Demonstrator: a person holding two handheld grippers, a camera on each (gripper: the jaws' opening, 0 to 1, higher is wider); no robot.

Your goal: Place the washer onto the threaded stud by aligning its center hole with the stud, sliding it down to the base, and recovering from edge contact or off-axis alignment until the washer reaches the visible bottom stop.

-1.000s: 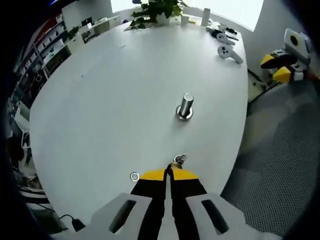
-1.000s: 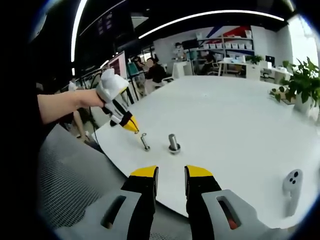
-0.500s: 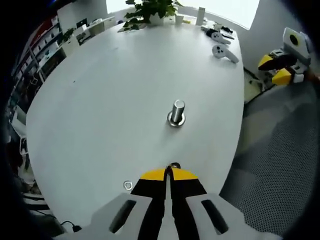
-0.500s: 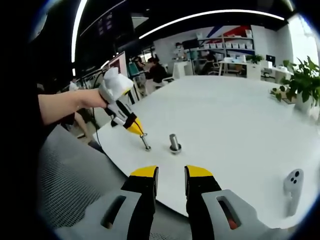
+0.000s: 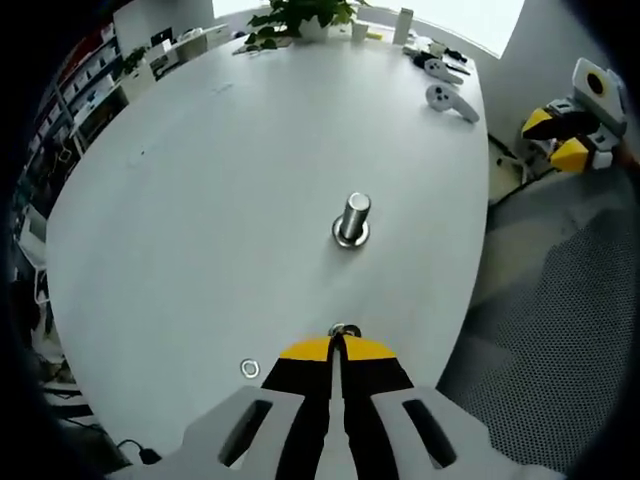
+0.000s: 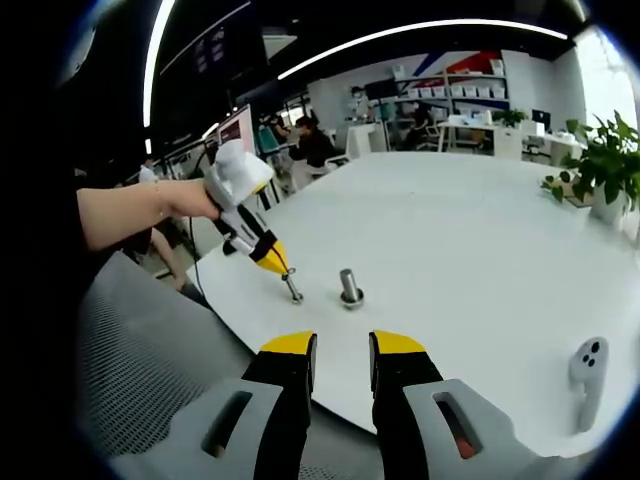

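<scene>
Near the white tabletop (image 5: 200, 180) edge, left gripper (image 5: 338, 345) clamps small metal washer (image 5: 345, 330) — short of upright steel threaded stud (image 5: 352, 219); right gripper (image 6: 341, 352) released.

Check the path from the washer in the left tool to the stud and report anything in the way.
Nothing visible blocks it. The left tool pinches the washer, and only bare white table lies between it and the stud. A spare washer lies off to the side.
</scene>
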